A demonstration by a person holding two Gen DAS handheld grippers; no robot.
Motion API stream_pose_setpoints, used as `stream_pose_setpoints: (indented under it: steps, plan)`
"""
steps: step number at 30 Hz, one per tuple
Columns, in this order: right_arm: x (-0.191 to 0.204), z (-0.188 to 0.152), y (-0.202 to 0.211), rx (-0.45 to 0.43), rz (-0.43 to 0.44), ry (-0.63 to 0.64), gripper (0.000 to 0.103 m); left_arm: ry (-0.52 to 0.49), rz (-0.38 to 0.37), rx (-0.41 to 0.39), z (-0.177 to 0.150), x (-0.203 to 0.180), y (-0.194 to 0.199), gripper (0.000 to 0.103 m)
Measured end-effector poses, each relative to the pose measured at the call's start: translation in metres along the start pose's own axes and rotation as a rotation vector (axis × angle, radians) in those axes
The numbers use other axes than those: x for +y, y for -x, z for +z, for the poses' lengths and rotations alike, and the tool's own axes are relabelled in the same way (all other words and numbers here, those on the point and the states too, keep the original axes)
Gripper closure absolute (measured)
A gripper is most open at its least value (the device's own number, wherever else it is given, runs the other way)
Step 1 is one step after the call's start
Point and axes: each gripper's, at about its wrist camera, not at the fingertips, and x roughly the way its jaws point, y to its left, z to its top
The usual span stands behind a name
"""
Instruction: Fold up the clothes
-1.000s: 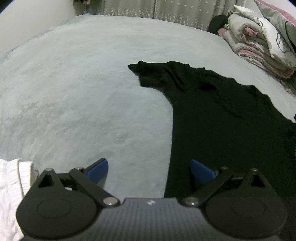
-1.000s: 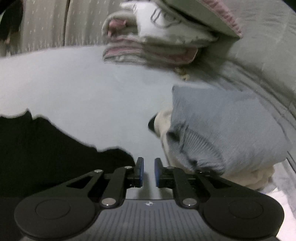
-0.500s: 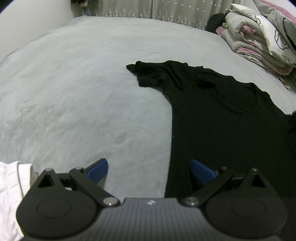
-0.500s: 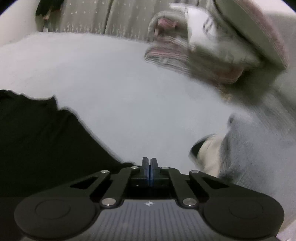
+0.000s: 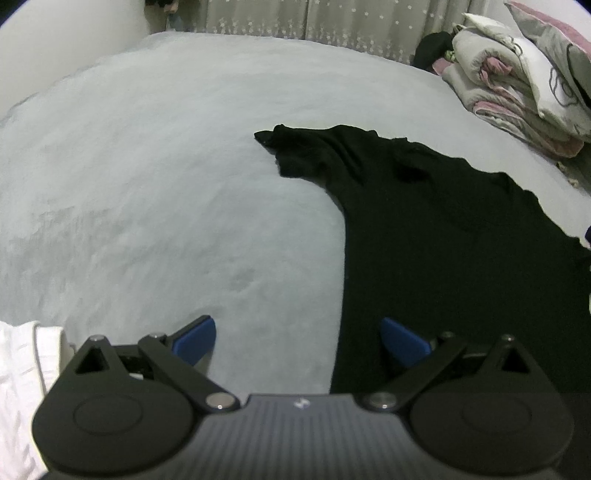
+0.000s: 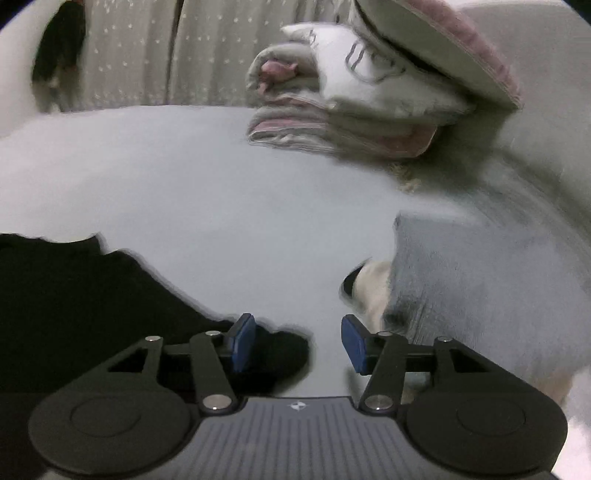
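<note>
A black T-shirt [image 5: 461,236] lies spread flat on the grey bed [image 5: 147,184], one short sleeve stretched toward the middle of the bed. My left gripper [image 5: 297,341] hangs open over the shirt's left side edge, one blue pad over the bedding and the other over black cloth. In the right wrist view the same black T-shirt [image 6: 74,295] fills the lower left. My right gripper [image 6: 297,343] is open with nothing between its fingers, its left pad just over the shirt's other sleeve tip [image 6: 284,343].
A stack of folded quilts and pillows [image 5: 517,92] sits at the bed's far right corner. A grey knit garment on a cream one [image 6: 480,288] lies right of the right gripper. White cloth [image 5: 18,387] shows at the lower left. Curtains [image 5: 332,18] hang behind.
My right gripper went from nearly shut to fully shut, then opened wide, while its view swung about. The left gripper stayed open, with only a slight shift in its view.
</note>
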Motion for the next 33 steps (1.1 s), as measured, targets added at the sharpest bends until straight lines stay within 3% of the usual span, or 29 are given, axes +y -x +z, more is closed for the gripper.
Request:
stream_pose_setpoints:
  steps: [3, 5, 7, 16, 24, 30, 33]
  plan:
    - [-0.007, -0.013, 0.011, 0.019, 0.099, -0.092, 0.051, 0.01, -0.007, 0.001, 0.001, 0.001, 0.0, 0.003]
    - [-0.011, -0.021, 0.018, 0.032, 0.164, -0.153, 0.059, 0.015, -0.01, 0.002, 0.001, 0.001, 0.0, 0.003]
    - [-0.013, -0.022, 0.023, 0.022, 0.165, -0.167, 0.093, 0.019, -0.007, 0.001, 0.002, 0.003, 0.0, 0.003]
    - [-0.021, -0.018, 0.047, -0.05, 0.096, -0.176, 0.095, 0.049, -0.021, -0.004, 0.005, 0.008, 0.0, 0.003]
    - [-0.026, -0.037, 0.026, 0.052, 0.059, -0.144, 0.094, 0.049, -0.014, 0.005, 0.005, 0.007, -0.002, 0.003]
    - [-0.034, -0.028, 0.052, -0.017, 0.057, -0.178, 0.094, 0.074, -0.03, 0.012, 0.006, 0.012, -0.001, 0.003]
    - [-0.033, -0.028, 0.051, 0.011, 0.051, -0.161, 0.094, 0.079, -0.032, 0.014, 0.006, 0.012, 0.0, 0.003]
